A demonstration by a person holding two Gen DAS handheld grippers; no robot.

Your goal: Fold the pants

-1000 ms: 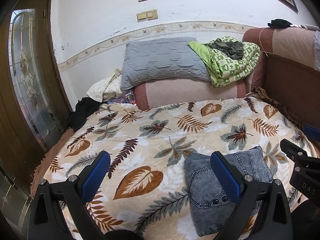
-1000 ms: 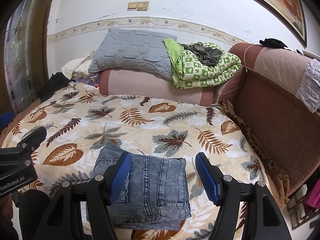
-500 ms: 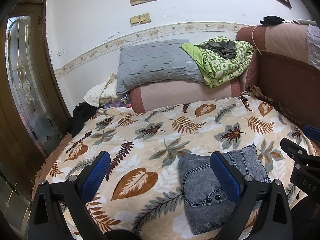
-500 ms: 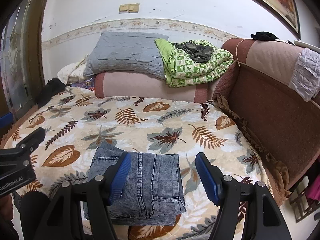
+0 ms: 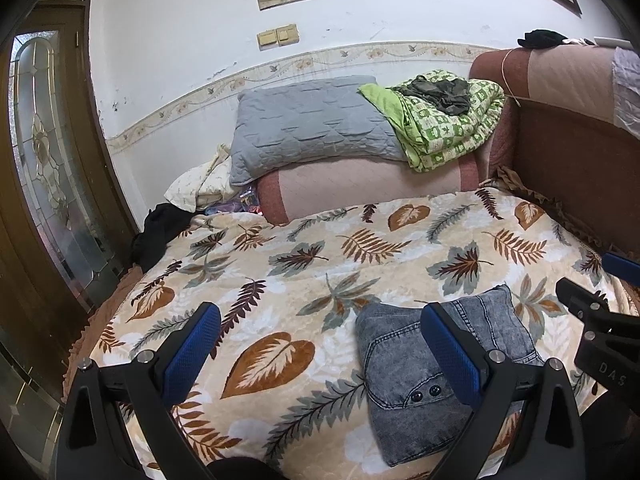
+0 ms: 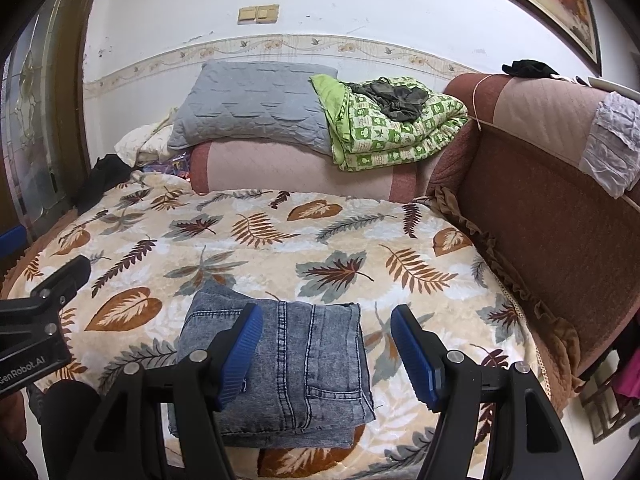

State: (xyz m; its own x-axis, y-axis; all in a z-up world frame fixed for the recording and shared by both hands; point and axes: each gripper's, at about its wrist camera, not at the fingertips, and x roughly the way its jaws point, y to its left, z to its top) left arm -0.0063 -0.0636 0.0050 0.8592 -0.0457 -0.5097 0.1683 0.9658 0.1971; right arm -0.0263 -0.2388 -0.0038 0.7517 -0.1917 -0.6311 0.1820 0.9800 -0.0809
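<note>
Your jeans [image 6: 280, 364] already lie in a compact folded stack on the leaf-print blanket [image 6: 280, 248], near its front edge, so the fold looks as good as done. From here the risks are all in undoing it.

Both pairs of fingers are spread and pinching nothing. Your right gripper [image 6: 326, 354] hovers over the stack, with the left blue finger [image 6: 240, 352] in front of the denim and the other off its right side. Whether that finger touches the cloth cannot be told. If you drop lower or sweep sideways, it could catch the top layer and drag it open. The layers are loose, so any nudge will shift them against each other.

Your left gripper [image 5: 320, 356] hangs mostly over bare blanket, its right finger [image 5: 452, 352] crossing in front of the waistband corner near the two buttons [image 5: 424, 393]. Pulling back carelessly could hook that corner.

The stack also sits close to the front edge of the blanket. A push toward you could slide it off, and the plush blanket looks soft enough to bunch under it.

The two grippers are near each other, so watch that they do not knock together as you clear out.
</note>
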